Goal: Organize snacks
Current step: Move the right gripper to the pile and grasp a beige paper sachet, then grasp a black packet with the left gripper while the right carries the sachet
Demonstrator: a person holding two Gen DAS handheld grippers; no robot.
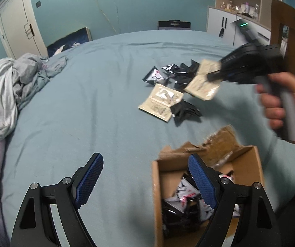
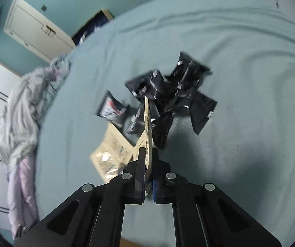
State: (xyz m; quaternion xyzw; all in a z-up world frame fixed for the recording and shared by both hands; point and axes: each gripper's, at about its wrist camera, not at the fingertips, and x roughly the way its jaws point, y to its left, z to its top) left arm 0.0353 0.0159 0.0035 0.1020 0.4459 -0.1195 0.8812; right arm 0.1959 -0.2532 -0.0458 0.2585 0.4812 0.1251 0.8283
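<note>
My right gripper is shut on a beige snack packet, which stands edge-on between its pads; in the left wrist view that same gripper holds the beige packet lifted above the bed. A second beige packet lies flat on the sheet, also seen under the right gripper as a beige packet. Several black snack packets lie scattered past it. My left gripper hangs open, its right finger over an open cardboard box that holds black and white packets.
The blue bed sheet spreads wide around the snacks. A crumpled grey duvet is heaped at the left edge. A person's hand grips the right tool's handle. A white door and white cabinet stand behind.
</note>
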